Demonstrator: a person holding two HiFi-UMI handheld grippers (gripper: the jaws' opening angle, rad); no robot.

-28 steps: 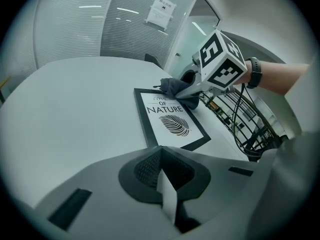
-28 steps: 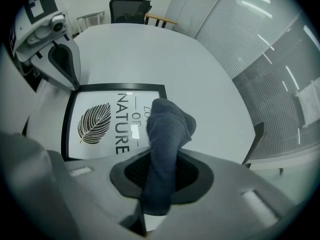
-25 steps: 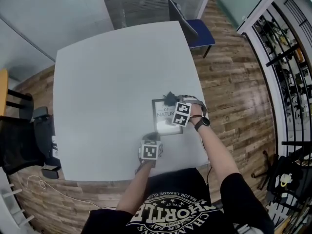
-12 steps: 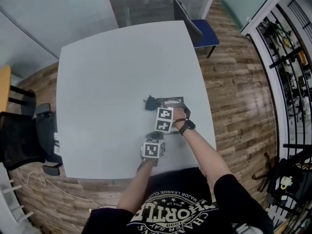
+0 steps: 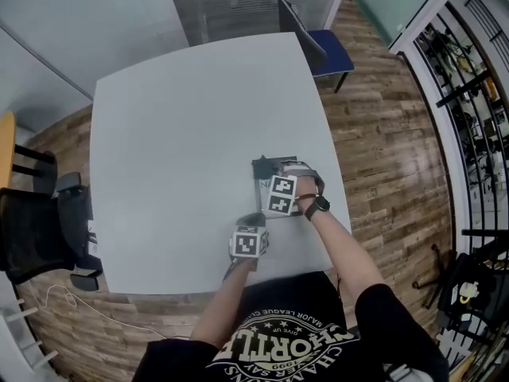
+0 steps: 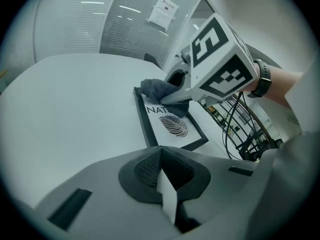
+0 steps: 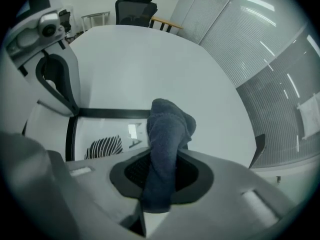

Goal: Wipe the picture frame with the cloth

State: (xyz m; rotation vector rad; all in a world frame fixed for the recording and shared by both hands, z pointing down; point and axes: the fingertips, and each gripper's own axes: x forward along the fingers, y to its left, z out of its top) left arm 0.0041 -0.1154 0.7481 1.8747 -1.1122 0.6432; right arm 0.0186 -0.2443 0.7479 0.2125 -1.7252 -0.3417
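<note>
sliding back rightward, right tongs [image 7: 161, 176] pinch the cloth [image 7: 169, 134] so its wad rubs the far end of the picture frame [image 6: 172, 126], flat on the desk [image 5: 183, 134], while left tongs [image 6: 165, 176], closed on nothing, sit near its near corner.

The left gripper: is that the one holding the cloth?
No, the left gripper has its jaws shut on nothing, while the dark cloth is pinched in the right gripper at the picture frame.
</note>
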